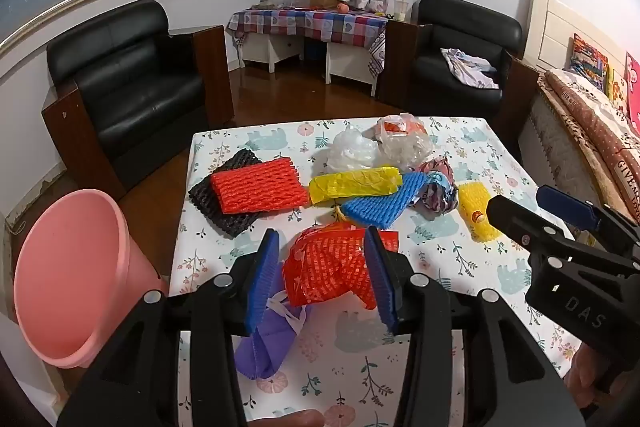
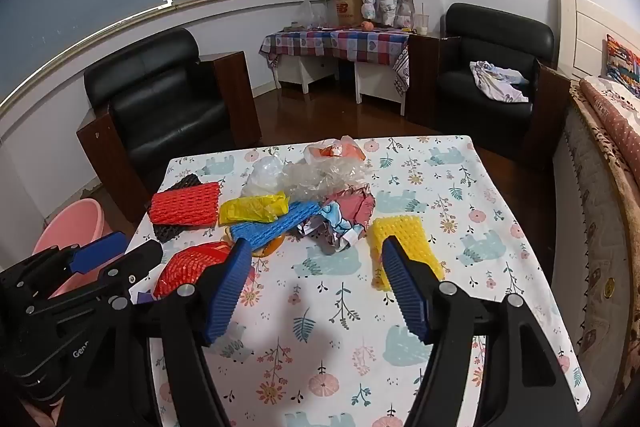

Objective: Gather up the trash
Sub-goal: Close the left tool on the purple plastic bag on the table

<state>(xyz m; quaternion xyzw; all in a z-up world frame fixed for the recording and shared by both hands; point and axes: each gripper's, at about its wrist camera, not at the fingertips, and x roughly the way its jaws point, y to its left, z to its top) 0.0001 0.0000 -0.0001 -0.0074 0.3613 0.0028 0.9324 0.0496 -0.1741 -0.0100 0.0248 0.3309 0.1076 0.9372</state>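
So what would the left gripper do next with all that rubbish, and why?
Probably close the left gripper on the red mesh bag. Its fingers stand open on either side of the bag, which lies on the table, and the pink bin waits just left of it.
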